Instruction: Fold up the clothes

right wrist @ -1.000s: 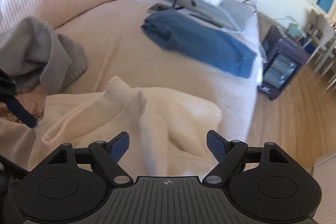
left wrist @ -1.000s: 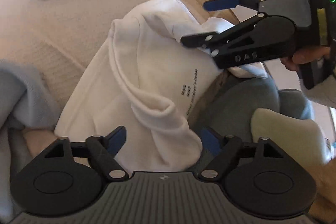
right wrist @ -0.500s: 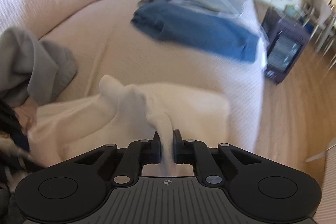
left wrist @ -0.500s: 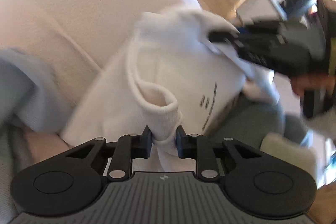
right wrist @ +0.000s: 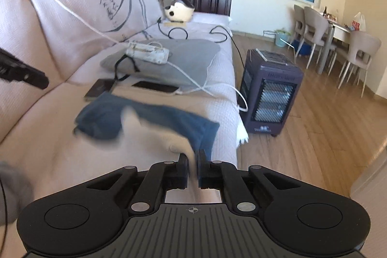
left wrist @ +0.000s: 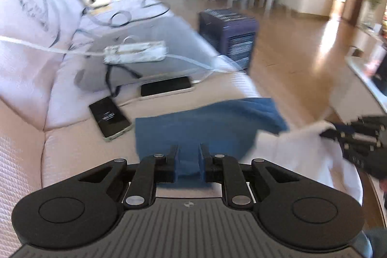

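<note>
Bright window daylight, floor glare, motion blur, curved fisheye edges.

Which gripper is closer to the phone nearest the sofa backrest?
Left. The left gripper, jaws closing, grip unclear, hovers just right of the phone; the right gripper, clamping the white garment, is farther right, by the seat's front edge.

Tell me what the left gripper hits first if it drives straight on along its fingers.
Most likely the folded blue garment on the sofa: it lies directly beyond the left gripper, whose jaws are closing. No cloth shows clearly between them here. Motion blur leaves the depth uncertain.
</note>
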Demonstrator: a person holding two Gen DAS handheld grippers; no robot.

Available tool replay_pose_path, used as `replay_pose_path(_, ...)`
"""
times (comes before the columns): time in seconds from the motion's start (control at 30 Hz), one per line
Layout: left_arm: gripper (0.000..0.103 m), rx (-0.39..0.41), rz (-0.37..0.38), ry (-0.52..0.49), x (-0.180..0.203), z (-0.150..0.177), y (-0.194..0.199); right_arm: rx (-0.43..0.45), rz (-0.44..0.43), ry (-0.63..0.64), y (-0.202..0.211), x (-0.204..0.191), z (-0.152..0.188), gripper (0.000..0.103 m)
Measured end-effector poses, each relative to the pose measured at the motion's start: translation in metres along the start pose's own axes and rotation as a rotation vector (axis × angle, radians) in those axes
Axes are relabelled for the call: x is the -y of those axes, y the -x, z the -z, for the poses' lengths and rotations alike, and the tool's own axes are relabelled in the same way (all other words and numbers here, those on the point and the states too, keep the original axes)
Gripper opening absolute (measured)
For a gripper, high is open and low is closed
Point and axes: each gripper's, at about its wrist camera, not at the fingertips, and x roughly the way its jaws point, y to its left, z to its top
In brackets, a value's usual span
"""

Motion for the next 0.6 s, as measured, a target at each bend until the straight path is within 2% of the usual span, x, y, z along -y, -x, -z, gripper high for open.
replay_pose_path(0.07,0.016,-0.068,0.005,0.012,-0.001,0.010,-0.015,-0.029,0.006,-0.014,-0.029,-0.001,0.001,0.007)
replay_pose_path(0.1,0.021,-0.101,0.010,0.016,0.000,0.016,-0.021,-0.043,0.004,-0.019,-0.039,0.000,0.003,0.007)
replay_pose_path(0.23,0.058,-0.217,0.052,0.011,0.010,0.063,-0.032,-0.098,0.000,-0.011,-0.066,0.003,0.012,0.008)
replay_pose_path(0.33,0.078,-0.265,0.117,0.013,0.024,0.092,-0.029,-0.124,0.010,-0.011,-0.071,0.003,0.019,0.008)
replay_pose_path(0.37,0.088,-0.275,0.139,-0.005,0.034,0.100,-0.030,-0.127,0.015,-0.009,-0.071,0.002,0.021,0.008)
replay_pose_path(0.43,0.090,-0.293,0.147,-0.065,0.055,0.113,-0.035,-0.122,0.022,-0.009,-0.065,0.002,0.023,0.008)
replay_pose_path(0.53,0.089,-0.289,0.085,-0.140,0.075,0.127,-0.058,-0.106,0.031,-0.013,-0.054,0.003,0.023,0.007)
replay_pose_path(0.57,0.077,-0.280,0.075,-0.147,0.078,0.129,-0.065,-0.100,0.033,-0.015,-0.051,0.004,0.022,0.007)
replay_pose_path(0.6,0.051,-0.271,0.080,-0.141,0.080,0.130,-0.069,-0.095,0.034,-0.017,-0.046,0.005,0.022,0.007)
